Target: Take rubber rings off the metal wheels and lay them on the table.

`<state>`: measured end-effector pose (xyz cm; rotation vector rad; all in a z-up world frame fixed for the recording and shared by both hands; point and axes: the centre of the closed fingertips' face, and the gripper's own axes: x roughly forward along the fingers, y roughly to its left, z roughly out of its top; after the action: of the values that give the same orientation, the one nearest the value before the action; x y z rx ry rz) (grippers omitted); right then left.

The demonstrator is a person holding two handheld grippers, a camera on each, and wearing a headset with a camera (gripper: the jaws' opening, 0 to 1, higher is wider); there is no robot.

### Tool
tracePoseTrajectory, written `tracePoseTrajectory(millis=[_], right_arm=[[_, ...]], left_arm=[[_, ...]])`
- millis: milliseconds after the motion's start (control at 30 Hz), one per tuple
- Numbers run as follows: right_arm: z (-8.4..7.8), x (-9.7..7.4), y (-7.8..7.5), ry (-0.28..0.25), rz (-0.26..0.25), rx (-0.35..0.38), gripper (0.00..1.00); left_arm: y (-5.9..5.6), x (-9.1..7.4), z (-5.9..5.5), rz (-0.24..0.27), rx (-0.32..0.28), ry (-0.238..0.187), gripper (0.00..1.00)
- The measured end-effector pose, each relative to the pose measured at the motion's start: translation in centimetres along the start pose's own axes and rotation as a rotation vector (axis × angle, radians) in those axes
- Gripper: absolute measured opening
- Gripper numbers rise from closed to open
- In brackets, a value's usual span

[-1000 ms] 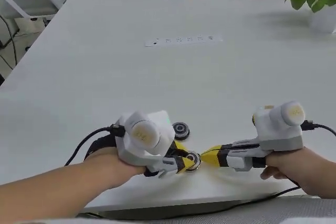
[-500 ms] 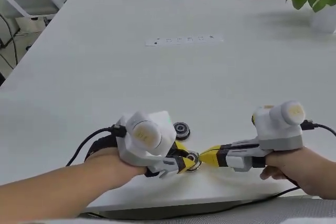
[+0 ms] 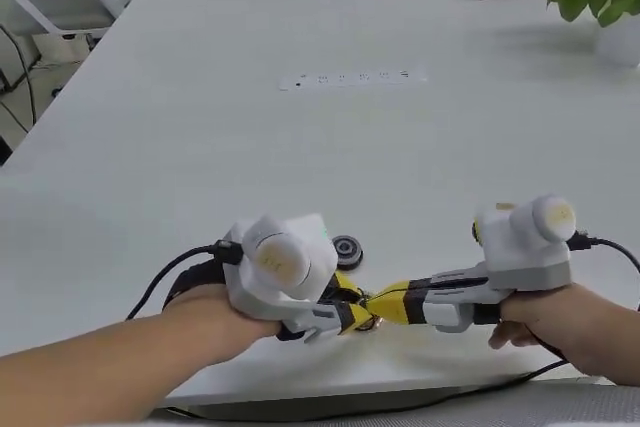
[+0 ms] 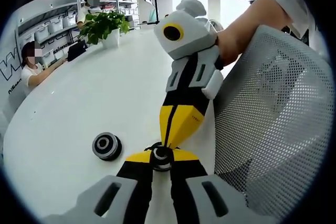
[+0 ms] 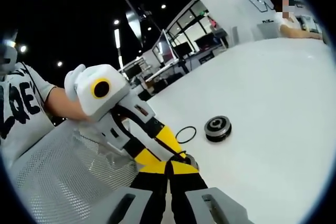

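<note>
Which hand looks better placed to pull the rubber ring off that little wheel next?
Right, probably. The left gripper clamps the wheel, holding it steady, while the right gripper has its tips pinched at the wheel's rim, ready to pull.

- left gripper [image 3: 352, 313]: white rounded housing, grey shank, black-and-yellow jaws; black cable [image 3: 165, 280] at its rear
- right gripper [image 3: 383, 304]: same build (pale yellow disc on the housing); thinner cable [image 3: 612, 245], also black
- T-shirt [image 5: 21, 114]: light grey, short-sleeved; dark lettering

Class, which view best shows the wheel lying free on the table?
The left gripper view: the wheel is whole and largest, hub clear. The right gripper view shows it whole, slightly smaller; the head view shows it tiny.
</note>
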<state>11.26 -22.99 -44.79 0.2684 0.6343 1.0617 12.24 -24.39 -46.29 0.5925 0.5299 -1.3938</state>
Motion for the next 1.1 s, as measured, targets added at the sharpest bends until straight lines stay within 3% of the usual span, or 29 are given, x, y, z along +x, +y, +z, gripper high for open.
tracePoseTrajectory(millis=[400,900,1100], right_arm=[[-0.3,-0.5,-1.4,-0.016,-0.04,-0.015,0.0],[-0.2,-0.6,-1.7,-0.019,-0.047,-0.013,0.0],[-0.1,-0.6,-1.7,-0.021,-0.046,-0.016,0.0]], left_arm=[[0.0,0.0,0.0,-0.005,-0.014,-0.002,0.07],[0.0,0.0,0.0,-0.026,-0.013,0.0,0.08],[-0.2,-0.4,0.2,-0.038,-0.007,0.003,0.13]])
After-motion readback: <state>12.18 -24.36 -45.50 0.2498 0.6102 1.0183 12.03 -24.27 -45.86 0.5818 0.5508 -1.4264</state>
